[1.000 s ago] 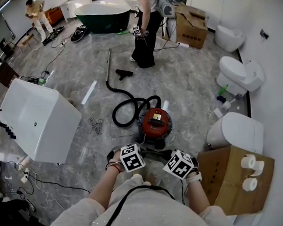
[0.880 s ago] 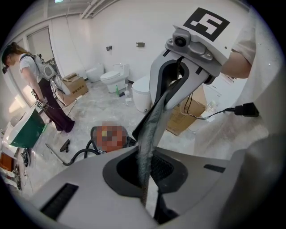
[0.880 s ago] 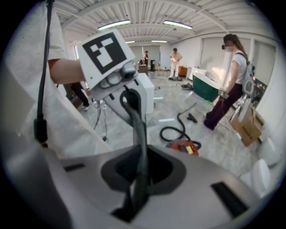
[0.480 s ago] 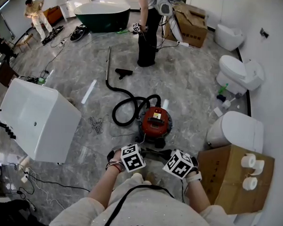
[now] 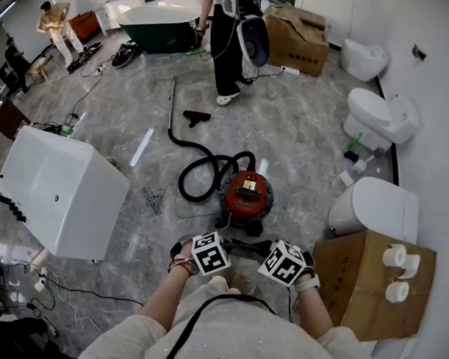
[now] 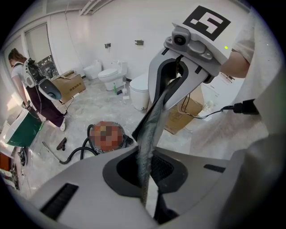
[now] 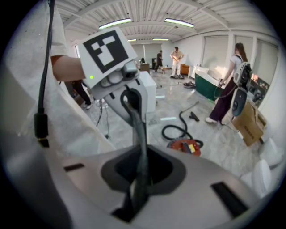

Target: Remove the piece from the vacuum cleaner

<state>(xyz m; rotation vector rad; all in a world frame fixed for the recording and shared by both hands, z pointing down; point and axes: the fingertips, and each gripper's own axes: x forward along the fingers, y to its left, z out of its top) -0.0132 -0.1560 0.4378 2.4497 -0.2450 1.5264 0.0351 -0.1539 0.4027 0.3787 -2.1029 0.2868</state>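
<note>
The red vacuum cleaner (image 5: 246, 196) stands on the marble floor ahead of me, its black hose (image 5: 199, 170) coiling left to a wand and a floor nozzle (image 5: 197, 117). Close to my body, my left gripper (image 5: 233, 246) and right gripper (image 5: 260, 248) face each other. A flat grey strip (image 5: 246, 246) is stretched between them. In the left gripper view the strip (image 6: 152, 129) rises out of my own shut jaws to the right gripper (image 6: 169, 89). In the right gripper view the strip (image 7: 138, 138) runs to the left gripper (image 7: 128, 102), with the vacuum (image 7: 187, 146) behind.
A large white tub-like unit (image 5: 62, 191) sits at the left, with loose cables (image 5: 154, 200) beside it. Right of me is a cardboard box (image 5: 353, 290) with paper rolls, and toilets (image 5: 381, 118) line the right wall. A person (image 5: 229, 43) walks at the back.
The person at the back has stepped left and turned, now showing a pack on the back. Both grippers and the strip stay as they were.
</note>
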